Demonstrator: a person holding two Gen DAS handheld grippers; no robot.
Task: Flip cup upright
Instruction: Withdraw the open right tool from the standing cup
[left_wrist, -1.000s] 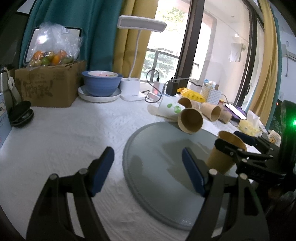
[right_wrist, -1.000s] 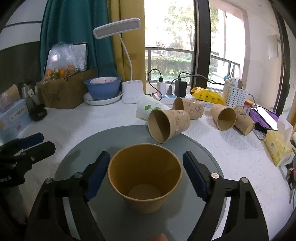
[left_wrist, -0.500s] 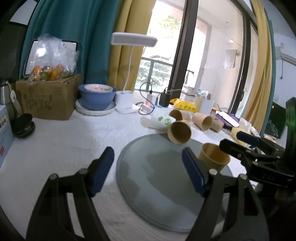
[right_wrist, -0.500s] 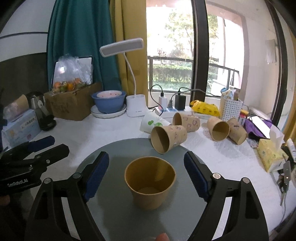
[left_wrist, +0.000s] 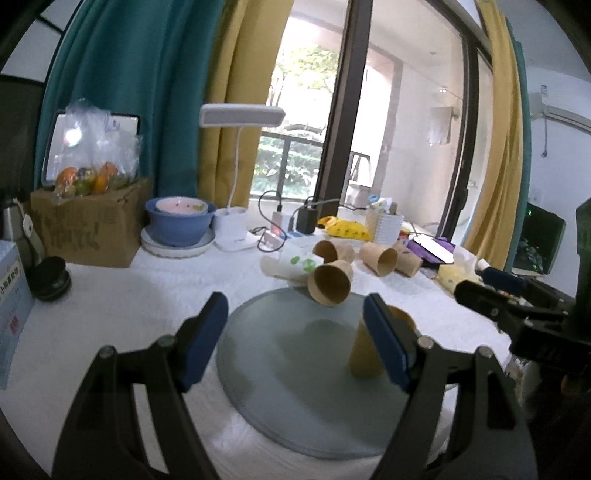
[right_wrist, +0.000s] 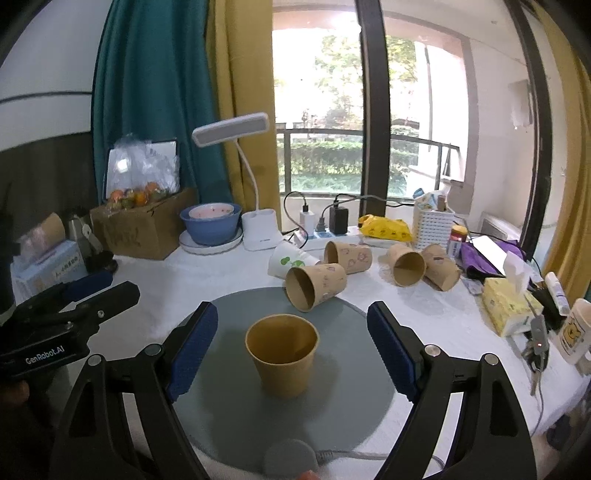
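cup (right_wrist: 282, 360) upright on mat (right_wrist: 221, 398) | right claw (right_wrist: 291, 350) wide open, apparently clear | left claw (left_wrist: 295, 341) wide open, empty

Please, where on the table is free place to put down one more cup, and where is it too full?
Free: the grey mat left of the upright cup, and the white cloth between the mat, the cardboard box and the blue bowl. Crowded: the mat's far edge, where tipped cups lie, and the right side with the tissue pack and keys.

A white-clothed table (right_wrist: 229, 273) carries a grey round mat (right_wrist: 221, 406), tipped paper cups (right_wrist: 406, 264), a cardboard box (right_wrist: 144, 229) and a desk lamp (right_wrist: 258, 229).
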